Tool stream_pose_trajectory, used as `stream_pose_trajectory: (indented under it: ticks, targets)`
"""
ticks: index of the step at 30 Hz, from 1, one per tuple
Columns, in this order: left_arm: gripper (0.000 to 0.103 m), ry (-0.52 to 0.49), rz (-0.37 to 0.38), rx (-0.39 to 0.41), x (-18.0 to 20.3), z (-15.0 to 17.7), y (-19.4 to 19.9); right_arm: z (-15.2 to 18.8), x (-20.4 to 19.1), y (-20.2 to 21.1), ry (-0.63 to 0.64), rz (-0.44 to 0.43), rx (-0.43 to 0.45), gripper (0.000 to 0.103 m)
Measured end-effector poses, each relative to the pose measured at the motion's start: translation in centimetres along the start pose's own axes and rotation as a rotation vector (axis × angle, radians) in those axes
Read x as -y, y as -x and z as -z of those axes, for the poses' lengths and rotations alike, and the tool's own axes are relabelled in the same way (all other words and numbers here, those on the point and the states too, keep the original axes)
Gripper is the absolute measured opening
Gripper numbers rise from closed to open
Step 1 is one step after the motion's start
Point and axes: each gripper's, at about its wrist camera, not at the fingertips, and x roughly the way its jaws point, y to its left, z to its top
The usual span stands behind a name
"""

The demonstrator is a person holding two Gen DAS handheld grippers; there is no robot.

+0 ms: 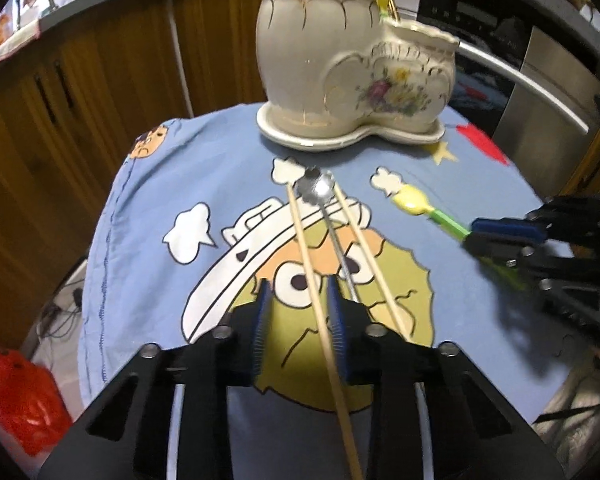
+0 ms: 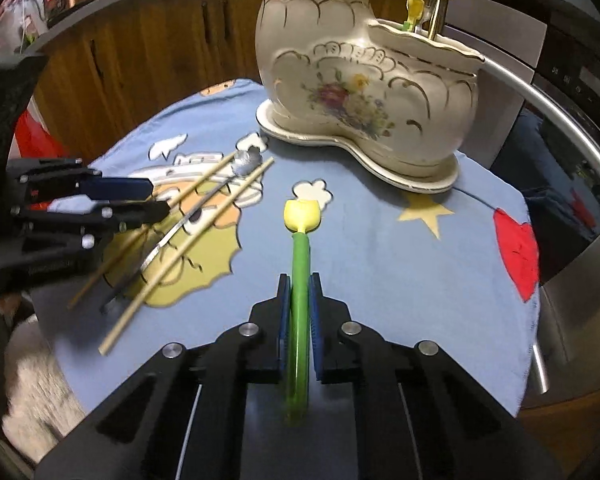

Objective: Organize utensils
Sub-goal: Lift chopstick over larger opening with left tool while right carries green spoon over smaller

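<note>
Right wrist view: the tulip spoon (image 2: 300, 236) lies on the blue cloth (image 2: 380, 264) over the tabletop, its green handle pinched between the right gripper (image 2: 299, 280) jaws. Left gripper (image 1: 298, 292) jaws spread around one chopstick (image 1: 320, 300), beside the metal spoon (image 1: 318, 190). Ceramic holder (image 2: 364, 92) stands behind

Two low, forward-facing views, shared holder (image 1: 352, 76)
</note>
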Motion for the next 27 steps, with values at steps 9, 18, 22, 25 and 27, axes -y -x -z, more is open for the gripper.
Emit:
stream_pose_trajectory:
  ticks: [9, 18, 22, 25, 27]
  targets:
    - [0.02, -0.024, -0.028, -0.025, 0.7, -0.9, -0.6, -1.2, -0.2, -1.1, 0.006, -0.01, -0.024, 0.018]
    - [0.005, -0.018, -0.026, 0.005, 0.2, -1.0, -0.5, -0.9, 1.1, -0.1, -0.04, -0.055, 0.029, 0.009]
    - [0.005, 0.01, -0.013, 0.074, -0.8, -0.9, 1.3, -1.0, 2.4, 2.4, -0.075, -0.08, 0.119, 0.009]
    - [0.005, 0.036, -0.016, 0.134, -1.9, -1.2, 3.2, -1.3, 3.4, 4.3, -0.096, -0.088, 0.187, 0.009]
    - [0.005, 0.053, -0.019, 0.181, -2.6, -1.5, 4.5, -1.5, 3.9, 5.5, -0.105, -0.088, 0.227, 0.009]
